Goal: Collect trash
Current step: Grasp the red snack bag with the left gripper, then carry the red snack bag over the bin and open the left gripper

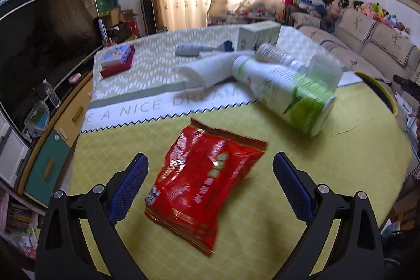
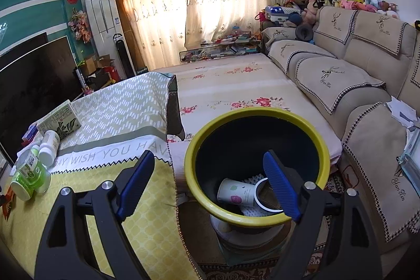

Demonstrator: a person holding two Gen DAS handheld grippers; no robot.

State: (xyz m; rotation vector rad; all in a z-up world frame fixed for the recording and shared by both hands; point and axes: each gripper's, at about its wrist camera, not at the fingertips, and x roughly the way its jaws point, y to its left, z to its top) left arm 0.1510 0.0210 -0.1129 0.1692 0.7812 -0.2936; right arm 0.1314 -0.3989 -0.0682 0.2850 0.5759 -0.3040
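A red snack bag [image 1: 207, 183] lies flat on the yellow tablecloth [image 1: 341, 175]. My left gripper [image 1: 210, 156] hovers over it, open, with one blue finger on each side of the bag and neither touching it. Behind the bag a green-and-white bottle [image 1: 286, 93] lies on its side, a second smaller bottle [image 1: 278, 55] beside it. My right gripper [image 2: 208, 153] is open and empty above the yellow-rimmed dark trash bin [image 2: 257, 112]. A paper cup [image 2: 236, 192] and some white scraps lie at the bin's bottom.
A rolled white towel [image 1: 210, 67], a pale box [image 1: 258, 36] and a red box [image 1: 116, 62] sit farther back on the table. A TV [image 1: 44, 43] stands left, a sofa [image 2: 354, 85] right. The bin stands off the table's right edge.
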